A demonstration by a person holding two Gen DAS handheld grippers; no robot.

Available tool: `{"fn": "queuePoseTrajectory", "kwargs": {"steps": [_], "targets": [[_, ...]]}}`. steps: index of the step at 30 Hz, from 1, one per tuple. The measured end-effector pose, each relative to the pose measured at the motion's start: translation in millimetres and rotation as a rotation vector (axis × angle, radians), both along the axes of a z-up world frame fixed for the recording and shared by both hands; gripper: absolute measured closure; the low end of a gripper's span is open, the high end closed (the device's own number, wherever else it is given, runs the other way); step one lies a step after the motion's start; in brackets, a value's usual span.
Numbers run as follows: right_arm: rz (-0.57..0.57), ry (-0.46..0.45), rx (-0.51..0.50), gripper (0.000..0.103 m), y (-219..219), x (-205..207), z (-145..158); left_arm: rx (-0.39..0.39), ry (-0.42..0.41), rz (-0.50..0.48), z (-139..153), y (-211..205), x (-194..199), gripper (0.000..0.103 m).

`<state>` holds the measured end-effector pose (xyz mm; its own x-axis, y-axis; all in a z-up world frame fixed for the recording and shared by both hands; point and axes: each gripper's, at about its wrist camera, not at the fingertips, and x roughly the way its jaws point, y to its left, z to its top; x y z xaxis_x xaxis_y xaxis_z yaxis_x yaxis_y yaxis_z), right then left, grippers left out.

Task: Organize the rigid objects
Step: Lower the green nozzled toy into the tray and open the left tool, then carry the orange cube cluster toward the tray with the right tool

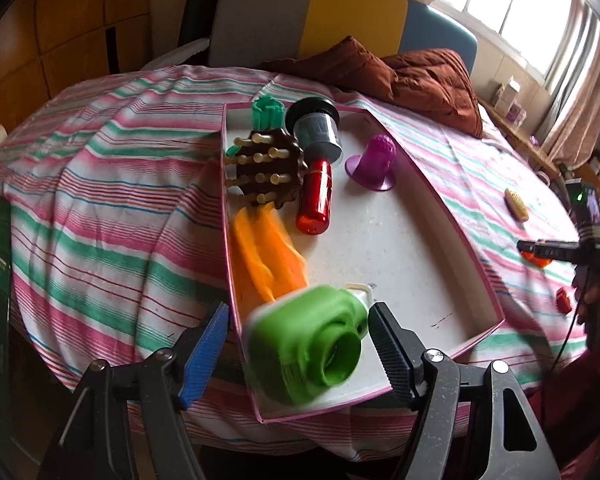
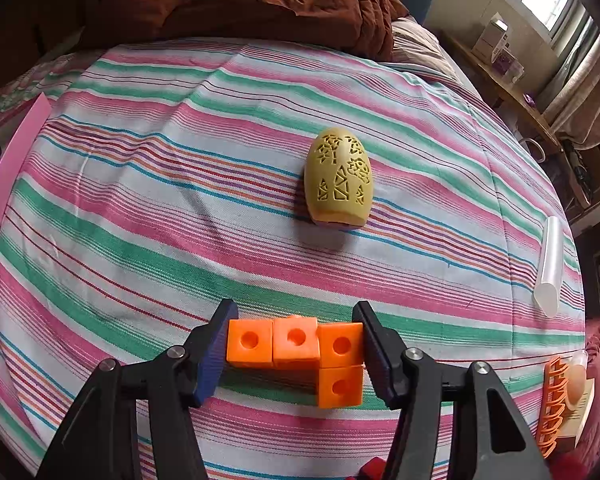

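Orange blocks [image 2: 312,354], an L-shaped cluster of linked cubes, sit on the striped cloth [image 2: 180,220] between the fingers of the right hand-held gripper [image 2: 296,344], which tilts steeply down; both pads touch the cluster's ends, gripping it. Beyond the blocks lies a yellow perforated egg shell [image 2: 338,178]. The left hand-held gripper [image 1: 298,340] angles down over the near corner of the pink-rimmed tray [image 1: 452,216], jaws apart around a blurred green bottle [image 1: 312,340] with gaps on both sides. Farther into the tray from that bottle lie a red cylinder [image 1: 314,196] and a purple cone [image 1: 374,164].
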<state>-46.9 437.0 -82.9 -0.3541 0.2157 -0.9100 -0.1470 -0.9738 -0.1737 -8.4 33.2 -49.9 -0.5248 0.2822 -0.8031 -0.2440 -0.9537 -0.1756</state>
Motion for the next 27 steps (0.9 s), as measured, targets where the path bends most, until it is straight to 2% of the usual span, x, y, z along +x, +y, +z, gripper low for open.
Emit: {"fn": "queuePoseTrajectory", "kwargs": {"steps": [7, 14, 19, 27], "targets": [[0.000, 0.000, 0.000, 0.043, 0.1, -0.3, -0.2, -0.026, 0.009, -0.001, -0.3, 2.4, 3.4, 0.031], [0.006, -0.002, 0.012, 0.043, -0.7, -1.4, -0.2, -0.036, 0.060, 0.008, 13.1, 5.3, 5.9, 0.031], [0.009, -0.003, 0.018, 0.043, -0.8, -2.0, -0.4, -0.118, 0.087, 0.045, 18.9, 8.2, 4.9, 0.031], [0.008, -0.001, 0.019, 0.043, -1.0, -1.0, -0.1, -0.118, 0.073, 0.065, 17.0, 2.6, 3.0, 0.031]]}}
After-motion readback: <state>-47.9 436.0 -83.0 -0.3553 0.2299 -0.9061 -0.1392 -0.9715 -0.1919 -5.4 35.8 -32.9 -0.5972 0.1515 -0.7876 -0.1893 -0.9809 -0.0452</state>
